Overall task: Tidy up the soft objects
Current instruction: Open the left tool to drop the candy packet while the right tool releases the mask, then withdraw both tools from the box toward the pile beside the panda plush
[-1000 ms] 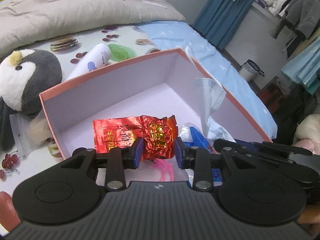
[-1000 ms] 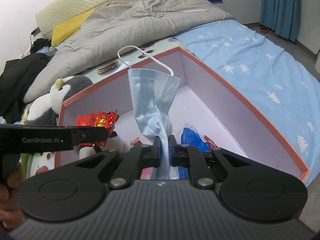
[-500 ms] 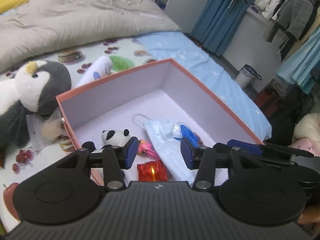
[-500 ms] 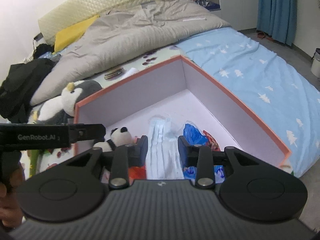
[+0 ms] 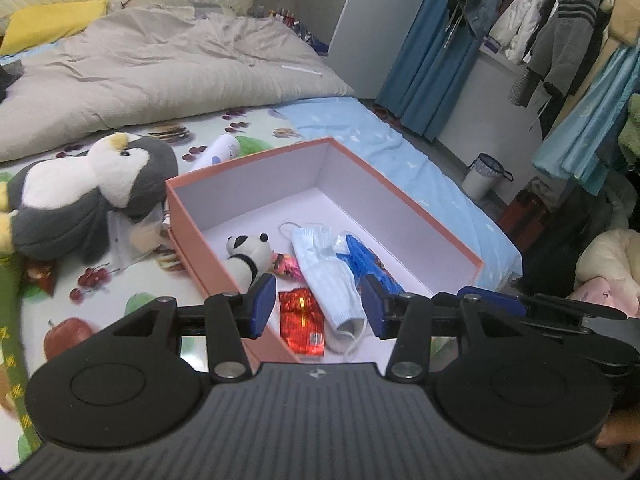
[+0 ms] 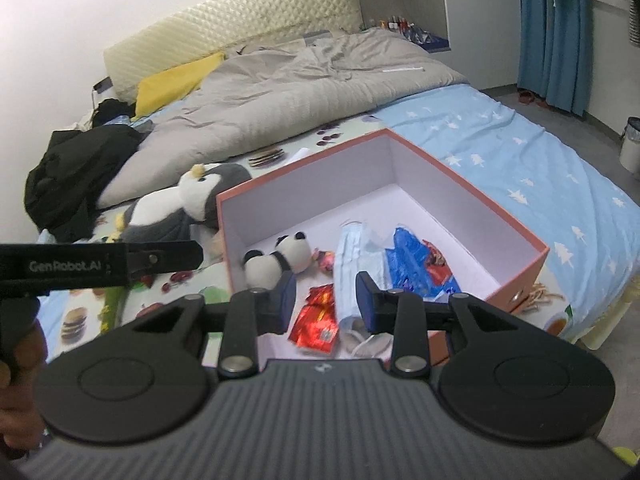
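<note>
Grippers hang above the near end of the pink box (image 5: 404, 204), both with jaws spread and nothing between them: the left gripper (image 5: 320, 306) at lower centre of its view, the right gripper (image 6: 326, 300) likewise. Inside the box lie the panda toy (image 5: 244, 256), the blue face mask (image 5: 326, 276), the red foil packet (image 5: 302, 320) and a blue wrapper (image 6: 412, 264). The penguin plush (image 5: 88, 196) lies outside, at middle left, touching the box's left wall.

Likely trouble: reaching left for the penguin, a low finger could catch the near rim and shove or tip the light box; the mask's ear loop at the near edge could also snag a finger. The two tools hang close together and could knock each other.

Open room lies in the box's far half, upper centre of the frame, and on the bed sheet (image 6: 520, 152) to the right.
</note>
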